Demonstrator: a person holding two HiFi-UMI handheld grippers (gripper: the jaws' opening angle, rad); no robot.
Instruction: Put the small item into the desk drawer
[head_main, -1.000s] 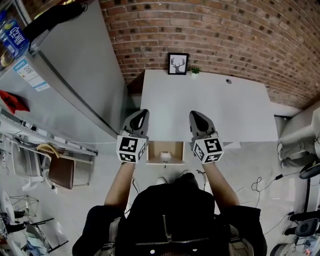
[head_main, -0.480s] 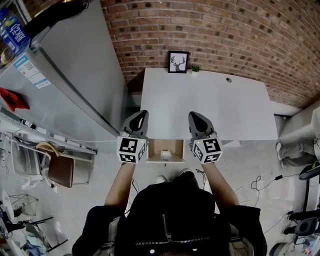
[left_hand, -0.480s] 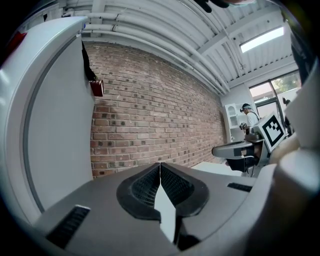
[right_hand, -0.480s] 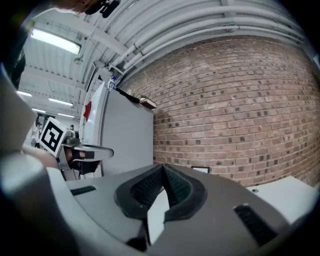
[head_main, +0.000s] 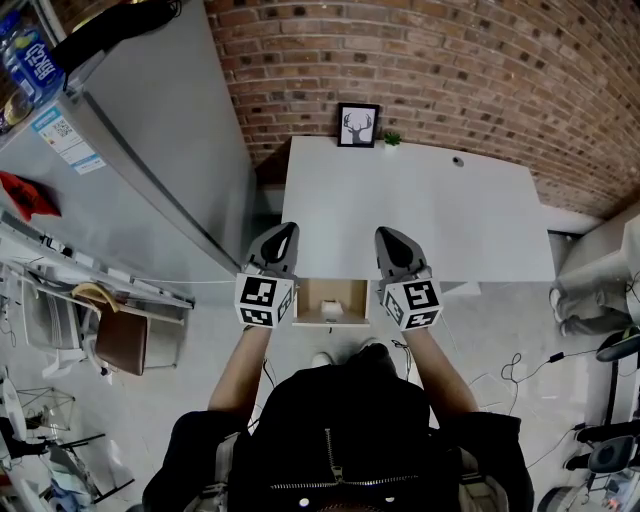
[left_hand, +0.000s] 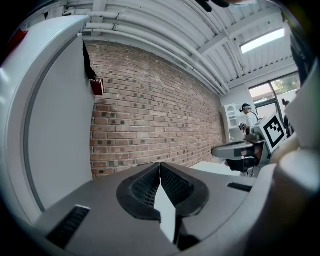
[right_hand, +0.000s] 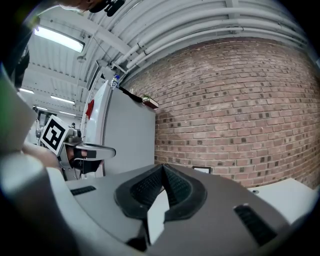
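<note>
The desk drawer (head_main: 309, 298) stands pulled out from the white desk (head_main: 420, 205), right in front of the person. A small white item (head_main: 333, 312) lies inside it near the front. My left gripper (head_main: 285, 233) hovers level over the drawer's left side, and my right gripper (head_main: 391, 236) over its right side. In the left gripper view the left gripper (left_hand: 160, 167) has its pads pressed together with nothing between them. In the right gripper view the right gripper (right_hand: 162, 169) is likewise shut and empty. Neither touches the item.
A framed deer picture (head_main: 357, 126) and a small green plant (head_main: 390, 140) stand at the desk's far edge against the brick wall. A tall grey cabinet (head_main: 150, 150) rises to the left, with a chair (head_main: 120, 342) below it. Cables (head_main: 520, 370) lie on the floor at right.
</note>
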